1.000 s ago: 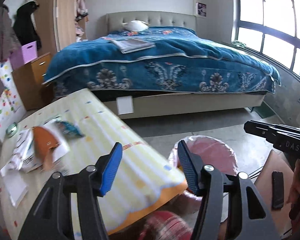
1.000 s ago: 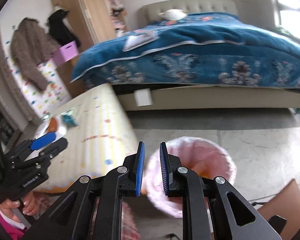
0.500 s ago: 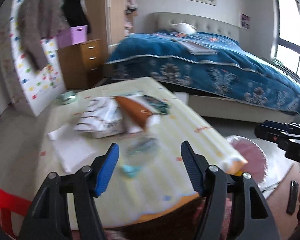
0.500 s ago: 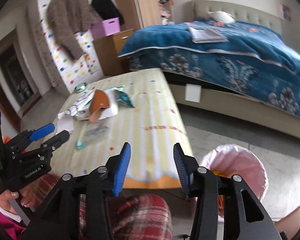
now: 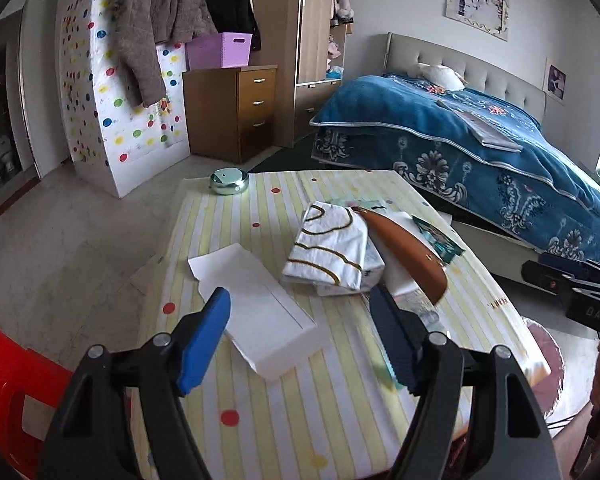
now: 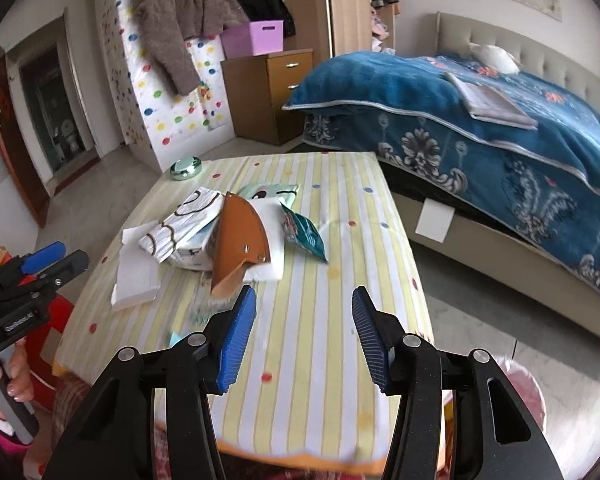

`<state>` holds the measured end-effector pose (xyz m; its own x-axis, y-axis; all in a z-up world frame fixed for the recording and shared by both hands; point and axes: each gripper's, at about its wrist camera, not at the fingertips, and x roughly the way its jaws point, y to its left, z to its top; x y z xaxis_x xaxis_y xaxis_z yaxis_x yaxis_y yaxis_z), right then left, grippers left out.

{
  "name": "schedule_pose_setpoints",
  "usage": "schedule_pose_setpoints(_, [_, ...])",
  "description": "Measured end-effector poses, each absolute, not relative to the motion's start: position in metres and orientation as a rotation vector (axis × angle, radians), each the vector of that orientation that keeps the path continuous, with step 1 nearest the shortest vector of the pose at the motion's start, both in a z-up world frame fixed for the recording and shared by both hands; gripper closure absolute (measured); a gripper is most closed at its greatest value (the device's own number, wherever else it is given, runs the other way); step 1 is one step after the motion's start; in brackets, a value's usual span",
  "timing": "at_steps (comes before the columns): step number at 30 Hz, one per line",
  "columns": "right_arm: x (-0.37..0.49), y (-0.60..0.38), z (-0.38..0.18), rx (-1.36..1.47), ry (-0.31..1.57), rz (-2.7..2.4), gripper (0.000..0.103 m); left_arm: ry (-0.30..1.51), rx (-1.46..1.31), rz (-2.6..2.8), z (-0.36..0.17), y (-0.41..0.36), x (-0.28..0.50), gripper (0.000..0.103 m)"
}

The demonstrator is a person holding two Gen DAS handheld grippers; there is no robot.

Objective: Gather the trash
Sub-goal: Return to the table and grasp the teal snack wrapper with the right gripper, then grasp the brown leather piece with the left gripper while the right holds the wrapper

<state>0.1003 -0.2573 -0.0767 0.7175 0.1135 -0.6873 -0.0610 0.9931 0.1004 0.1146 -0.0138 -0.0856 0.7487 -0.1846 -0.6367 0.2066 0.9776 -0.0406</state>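
Trash lies on a yellow striped table [image 5: 332,412] [image 6: 340,280]: a white paper [image 5: 260,312] [image 6: 136,276], a white pack with brown lines [image 5: 332,248] [image 6: 184,224], a brown leather piece [image 5: 408,252] [image 6: 236,240], a teal wrapper [image 5: 440,240] [image 6: 304,232] and a clear wrapper [image 6: 208,300]. My left gripper [image 5: 300,336] is open and empty over the white paper's near end. My right gripper [image 6: 300,332] is open and empty above the table's near right part. A pink-lined bin [image 6: 528,392] [image 5: 548,356] stands on the floor right of the table.
A metal tin [image 5: 228,180] [image 6: 186,168] sits at the table's far left corner. A red chair [image 5: 8,384] is at the near left. A bed with a blue cover [image 5: 480,152] [image 6: 480,112] is behind, a wooden drawer unit [image 5: 236,112] beyond the table.
Both grippers swung left from the bin toward the table. The right gripper opened from nearly shut to wide. The left gripper stayed open and now hangs over the white paper.
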Motion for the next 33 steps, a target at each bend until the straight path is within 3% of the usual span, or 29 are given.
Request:
schedule_pose_setpoints(13, [0.186, -0.251, -0.113, 0.017, 0.857, 0.128, 0.053, 0.723, 0.056, -0.229, -0.092, -0.037, 0.163, 0.033])
schedule_pose_setpoints(16, [0.197, -0.246, -0.122, -0.043, 0.895, 0.133, 0.062, 0.726, 0.058, -0.236, -0.094, -0.041, 0.167, 0.033])
schedule_pose_setpoints(20, [0.203, -0.242, -0.133, -0.103, 0.912, 0.135, 0.063, 0.732, 0.061, -0.245, -0.096, -0.046, 0.168, 0.033])
schedule_pose_setpoints(22, [0.206, -0.24, -0.138, -0.129, 0.919, 0.134, 0.07, 0.738, 0.057, -0.246, -0.096, -0.048, 0.168, 0.033])
schedule_pose_setpoints(24, [0.206, -0.24, -0.139, -0.138, 0.917, 0.135, 0.091, 0.741, 0.06, -0.251, -0.095, -0.051, 0.165, 0.033])
schedule_pose_setpoints(26, [0.201, -0.244, -0.136, -0.106, 0.899, 0.146, 0.103, 0.741, 0.069, -0.255, -0.094, -0.054, 0.16, 0.033])
schedule_pose_setpoints(33, [0.161, -0.262, -0.11, -0.014, 0.836, 0.141, 0.103, 0.747, 0.088, -0.293, -0.092, -0.075, 0.143, 0.033])
